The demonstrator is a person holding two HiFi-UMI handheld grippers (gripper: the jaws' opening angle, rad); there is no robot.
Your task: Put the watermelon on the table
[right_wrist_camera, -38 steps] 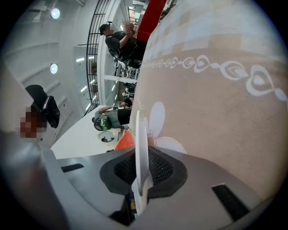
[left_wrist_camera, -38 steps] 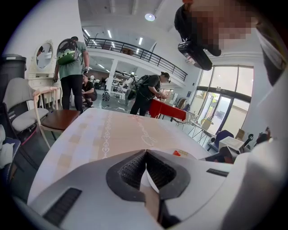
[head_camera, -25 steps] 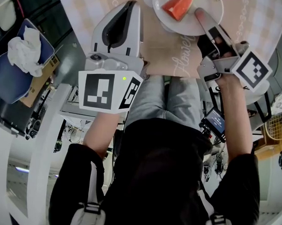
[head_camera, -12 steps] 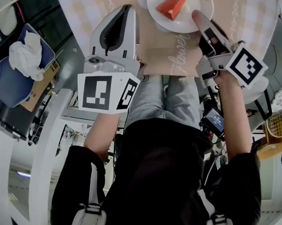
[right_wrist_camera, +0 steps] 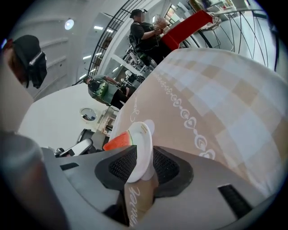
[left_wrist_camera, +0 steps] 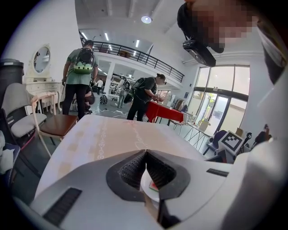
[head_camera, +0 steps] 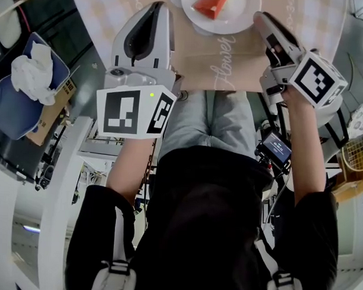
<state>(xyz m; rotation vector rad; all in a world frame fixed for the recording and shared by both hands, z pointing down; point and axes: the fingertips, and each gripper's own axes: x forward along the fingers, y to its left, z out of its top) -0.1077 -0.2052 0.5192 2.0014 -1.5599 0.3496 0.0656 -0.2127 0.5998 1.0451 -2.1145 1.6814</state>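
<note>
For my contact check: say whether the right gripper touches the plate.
Cannot tell. Right gripper view: the plate lies between the right gripper's open jaws, gaps unclear.

The table (left_wrist_camera: 96, 141) wears a beige checked cloth in a bright, white-walled hall. A round ceiling lamp (left_wrist_camera: 145, 19) glows above a railed balcony (left_wrist_camera: 135, 53), and tall windows (left_wrist_camera: 216, 112) fill the right side. Beyond the cloth stand a wooden-seated chair (left_wrist_camera: 56, 123), a white dresser (left_wrist_camera: 42, 85) with an oval mirror (left_wrist_camera: 41, 59), and a red-draped table (left_wrist_camera: 165, 112), with two standing people (left_wrist_camera: 80, 76) wearing backpacks nearby.
</note>
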